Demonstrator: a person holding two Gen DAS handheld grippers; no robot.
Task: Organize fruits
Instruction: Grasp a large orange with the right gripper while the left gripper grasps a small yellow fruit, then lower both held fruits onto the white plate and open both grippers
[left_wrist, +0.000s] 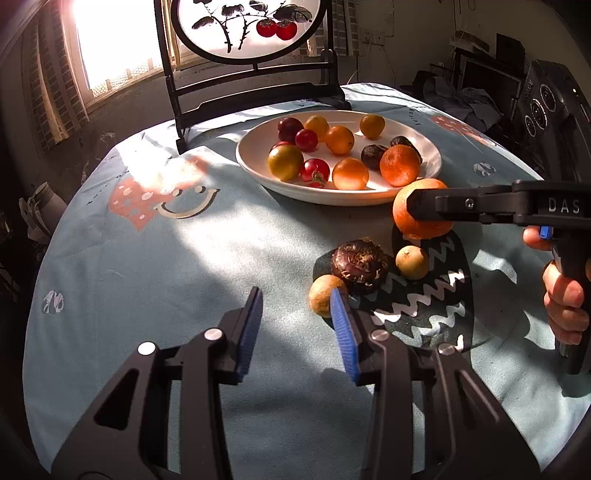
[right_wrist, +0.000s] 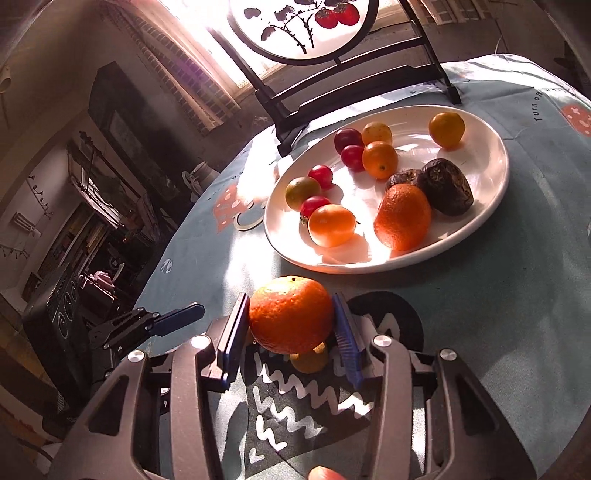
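**Right wrist view: orange pinched, plate not yet reached**

Right wrist view shows the orange (right_wrist: 291, 315) pinched between the blue pads (right_wrist: 233, 334) of the right gripper (right_wrist: 291, 325), one pad against each side. From the left wrist view the fruit appears lifted off the tablecloth (left_wrist: 147, 258), just near of the plate rim; contact with the cloth cannot be fully ruled out.

Beyond it, the white plate (right_wrist: 495, 206) already holds another orange, small yellow-orange fruits, red tomatoes and dark wrinkled fruits. Loose on the cloth, near of the plate: a dark round fruit (left_wrist: 360, 264) and two small yellow-green fruits (left_wrist: 412, 262), (left_wrist: 323, 299).

Left gripper (left_wrist: 297, 325) is spread wide, holding nothing, its right pad just beside the nearer yellow-green fruit.

Judged step: carrying the orange to the plate. Next move calls for clearing the rim and finding a bare patch, likely the near-right part, before letting go.
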